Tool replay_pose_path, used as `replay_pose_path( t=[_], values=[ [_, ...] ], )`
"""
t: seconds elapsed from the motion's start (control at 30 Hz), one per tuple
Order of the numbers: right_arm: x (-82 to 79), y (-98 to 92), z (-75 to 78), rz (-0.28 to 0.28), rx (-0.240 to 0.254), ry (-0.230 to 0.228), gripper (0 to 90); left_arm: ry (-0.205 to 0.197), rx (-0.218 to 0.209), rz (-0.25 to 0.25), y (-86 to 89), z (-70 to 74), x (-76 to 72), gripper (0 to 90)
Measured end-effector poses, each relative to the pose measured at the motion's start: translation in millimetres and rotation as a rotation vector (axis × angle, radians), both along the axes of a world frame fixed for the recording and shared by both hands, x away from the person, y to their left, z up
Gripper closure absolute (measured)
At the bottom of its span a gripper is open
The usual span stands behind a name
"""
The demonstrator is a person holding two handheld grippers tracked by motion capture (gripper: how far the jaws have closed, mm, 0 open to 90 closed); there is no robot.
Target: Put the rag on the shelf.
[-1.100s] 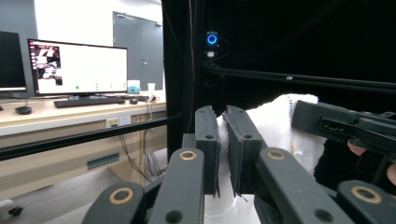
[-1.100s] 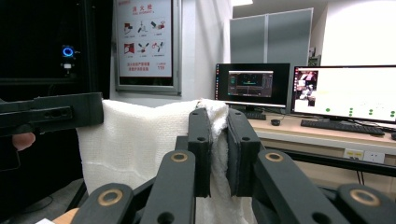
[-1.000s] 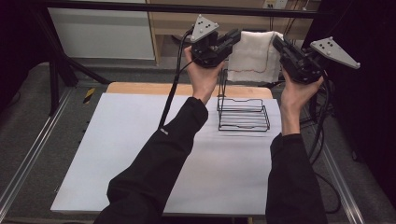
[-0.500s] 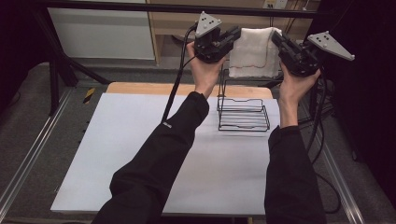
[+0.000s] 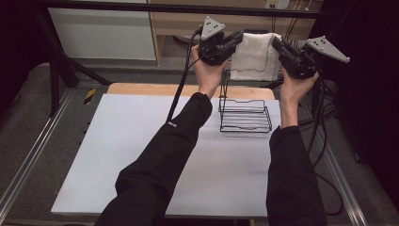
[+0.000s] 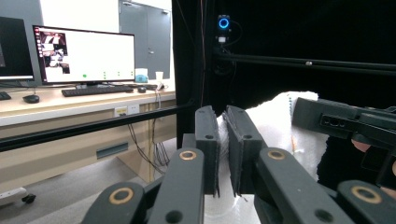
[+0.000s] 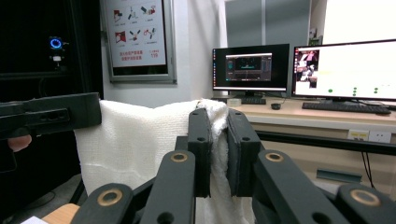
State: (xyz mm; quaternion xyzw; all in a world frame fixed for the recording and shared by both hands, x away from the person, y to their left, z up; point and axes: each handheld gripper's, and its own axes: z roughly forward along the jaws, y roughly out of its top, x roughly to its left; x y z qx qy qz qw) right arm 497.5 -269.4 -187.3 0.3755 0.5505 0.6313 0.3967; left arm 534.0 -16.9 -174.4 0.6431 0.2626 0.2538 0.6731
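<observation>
I am holding a white towel [image 5: 256,56] up in the air, stretched between my two claws. It hangs past the far edge of the table [image 5: 141,141], above and behind the black wire rack [image 5: 244,113].

Since a second ago, both my hands have come a little lower and drifted a bit to the side. The towel came along with them and is still spread flat. I think this means I am getting ready to lay the towel over the rack, but it is not on it yet. The rack is still bare.

My left claw [image 6: 223,140] is squeezed together on one top corner of the towel. I can see the white cloth pinched between the two black pads. My right claw [image 7: 219,144] is clamped tight on the other top corner, and the cloth bunches up between its pads too. Neither claw has let go or opened.

From each claw's camera I can see the other claw across the cloth.
</observation>
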Motion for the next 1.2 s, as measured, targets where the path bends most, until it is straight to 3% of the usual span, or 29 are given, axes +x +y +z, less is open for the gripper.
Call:
replay_pose_path(
  t=[0.77, 1.2],
  values=[
    [-7.4, -6.2, -30.8, 0.022, -0.030, 0.075, 81.2, 0.050, 0.038, -0.053, 2.5, -34.7, -7.4, 83.1],
    [-18.1, -7.8, -38.9, 0.014, -0.058, 0.094, 81.0, 0.078, 0.061, -0.082, 2.3, -43.7, -15.4, 83.0]
  ],
)
